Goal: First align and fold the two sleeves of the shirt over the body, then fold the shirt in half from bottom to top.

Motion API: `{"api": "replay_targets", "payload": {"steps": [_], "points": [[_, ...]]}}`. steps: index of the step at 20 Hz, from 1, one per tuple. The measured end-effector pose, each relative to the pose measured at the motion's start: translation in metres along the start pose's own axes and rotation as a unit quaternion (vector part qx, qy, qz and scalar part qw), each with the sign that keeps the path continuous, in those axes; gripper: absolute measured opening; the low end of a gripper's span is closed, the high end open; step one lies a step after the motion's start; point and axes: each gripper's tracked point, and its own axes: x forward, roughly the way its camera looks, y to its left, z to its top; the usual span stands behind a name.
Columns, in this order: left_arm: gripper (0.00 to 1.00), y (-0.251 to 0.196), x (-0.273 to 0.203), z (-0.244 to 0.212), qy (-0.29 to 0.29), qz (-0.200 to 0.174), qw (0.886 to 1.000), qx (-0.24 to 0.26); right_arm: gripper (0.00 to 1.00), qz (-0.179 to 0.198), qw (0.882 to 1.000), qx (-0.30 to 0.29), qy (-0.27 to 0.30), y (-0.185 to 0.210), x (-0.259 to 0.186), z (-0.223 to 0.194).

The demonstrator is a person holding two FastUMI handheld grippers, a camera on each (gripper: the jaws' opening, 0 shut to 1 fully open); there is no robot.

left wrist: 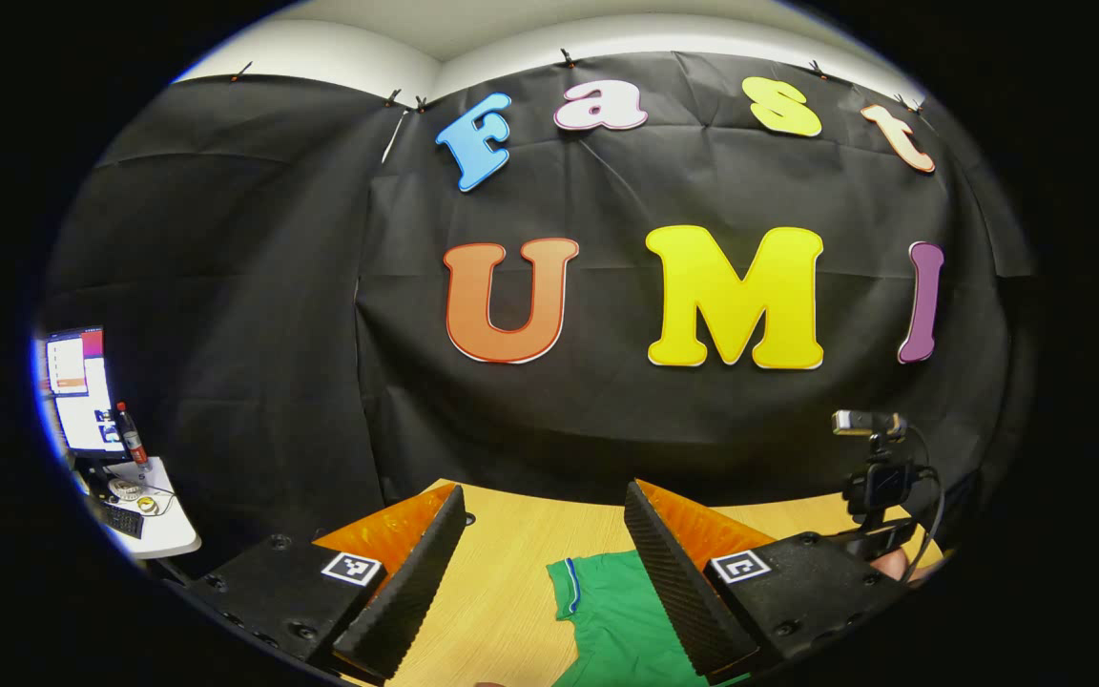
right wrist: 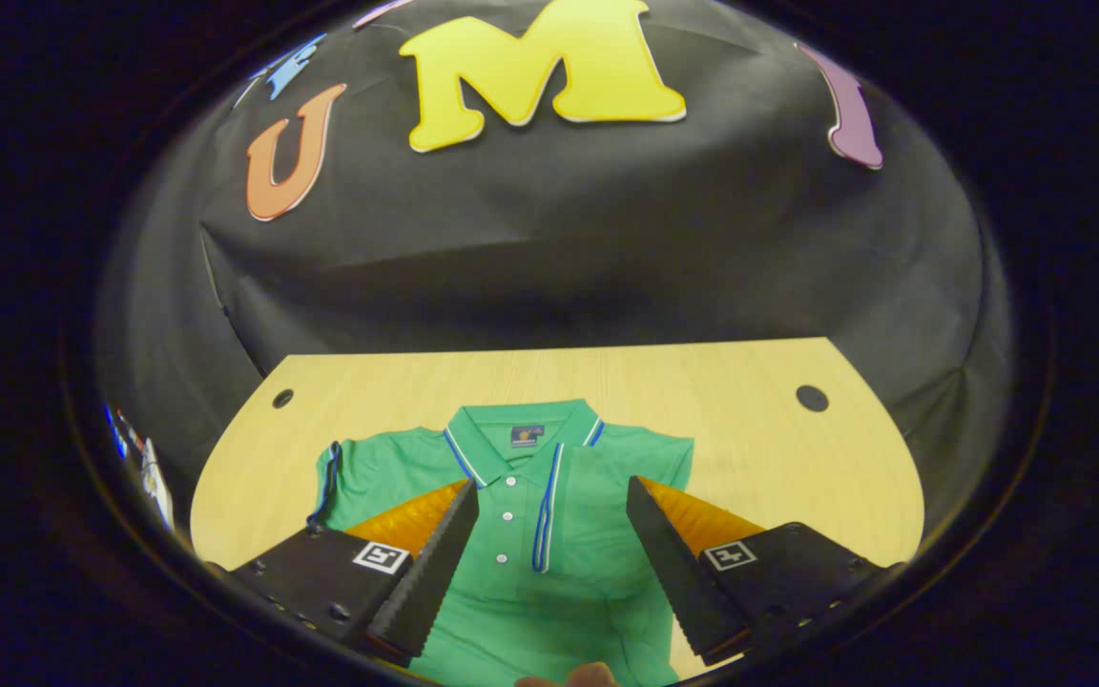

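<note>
Shirt (right wrist: 549, 534) lies on the bench (right wrist: 750, 382): right sleeve folded, left sleeve (right wrist: 335, 487) awaits; your grippers (right wrist: 549, 553) hang released.

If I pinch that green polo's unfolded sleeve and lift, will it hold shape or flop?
Probably flop: the green polo shirt lies flat and limp on the wooden table, with soft creases. The sleeve looks thin and light, so it should drape. On the smooth tabletop, the body may slide along.

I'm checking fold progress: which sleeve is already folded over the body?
The sleeve on the right of the right gripper view, its blue-trimmed cuff lying by the buttons. The other sleeve lies spread out on the table.
</note>
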Motion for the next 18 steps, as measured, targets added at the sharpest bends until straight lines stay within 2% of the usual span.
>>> {"api": "replay_targets", "payload": {"steps": [5,9,11,12,16,18], "points": [[1.00,-0.016,0.033,-0.044,0.059,-0.041,0.997,-0.009,0.96,-0.024,0.998,-0.027,-0.057,-0.026,-0.069,0.024],[1.00,-0.032,0.072,-0.102,0.129,-0.080,0.988,-0.015,0.96,-0.038,0.995,-0.031,-0.092,-0.043,-0.127,0.028],[1.00,-0.031,0.090,-0.141,0.183,-0.086,0.979,-0.010,0.96,-0.043,0.995,-0.025,-0.091,-0.050,-0.146,0.019],[1.00,-0.033,0.099,-0.158,0.208,-0.091,0.974,-0.011,0.93,-0.045,0.995,-0.019,-0.087,-0.052,-0.153,0.014],[1.00,-0.030,0.118,-0.229,0.310,-0.095,0.946,0.007,0.96,-0.067,0.994,-0.010,-0.082,-0.072,-0.167,0.001],[1.00,-0.034,0.127,-0.254,0.340,-0.097,0.935,0.019,0.96,-0.079,0.994,-0.006,-0.074,-0.081,-0.168,-0.006]]}}
